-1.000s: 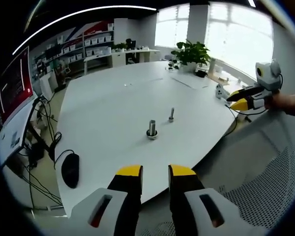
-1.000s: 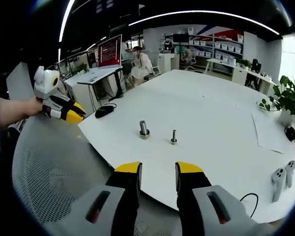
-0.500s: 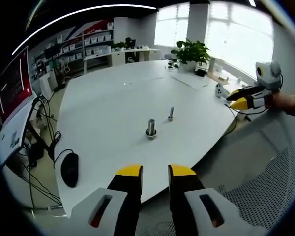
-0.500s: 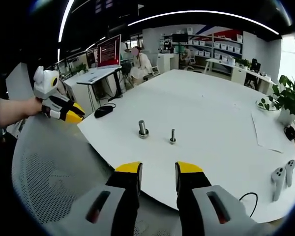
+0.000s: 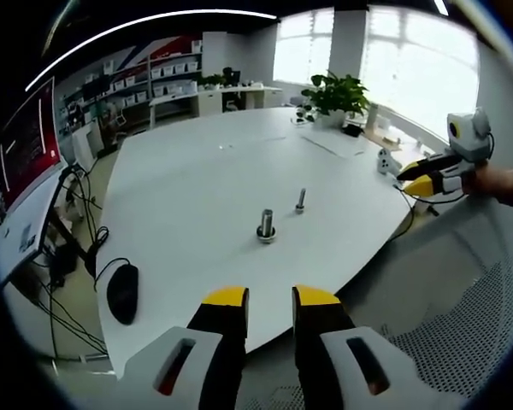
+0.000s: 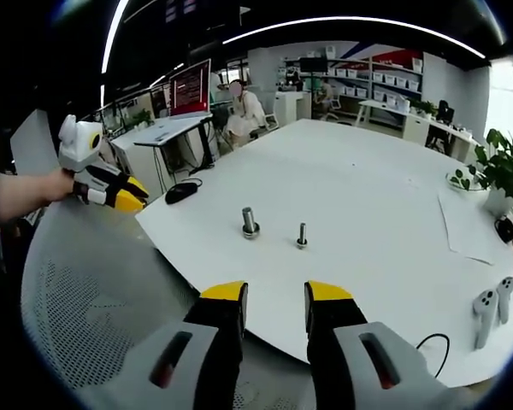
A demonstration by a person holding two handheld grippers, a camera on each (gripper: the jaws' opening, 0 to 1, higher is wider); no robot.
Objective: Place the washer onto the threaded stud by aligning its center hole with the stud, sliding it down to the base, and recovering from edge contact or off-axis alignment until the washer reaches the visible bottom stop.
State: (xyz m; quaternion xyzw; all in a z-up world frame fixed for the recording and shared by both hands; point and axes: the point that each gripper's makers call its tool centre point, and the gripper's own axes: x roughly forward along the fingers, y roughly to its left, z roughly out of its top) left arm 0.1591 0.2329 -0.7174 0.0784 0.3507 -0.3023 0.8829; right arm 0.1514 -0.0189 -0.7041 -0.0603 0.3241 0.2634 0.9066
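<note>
Left gripper view: hovering off the white desk's (image 5: 179, 188) near edge, yellow-tipped left gripper (image 5: 269, 299) released, gripping nothing. Right gripper (image 6: 275, 295) likewise slack, hanging off the edge. Sitting mid-desk: thick steel threaded stud (image 5: 266, 225) with washer at base, slim bolt (image 5: 300, 201) just beside.

On the white table (image 6: 368, 196): two upright metal pieces, a thick stud (image 6: 250, 223) and, just beside it, a thinner bolt (image 6: 302, 236). One black mouse (image 5: 123, 293) at the table's edge. Two white controllers (image 6: 487, 314) near its rim. One potted plant (image 5: 335, 94) at the far side. Two yellow-tipped grippers, the left gripper (image 5: 269, 301) and the right gripper (image 6: 276, 296).
</note>
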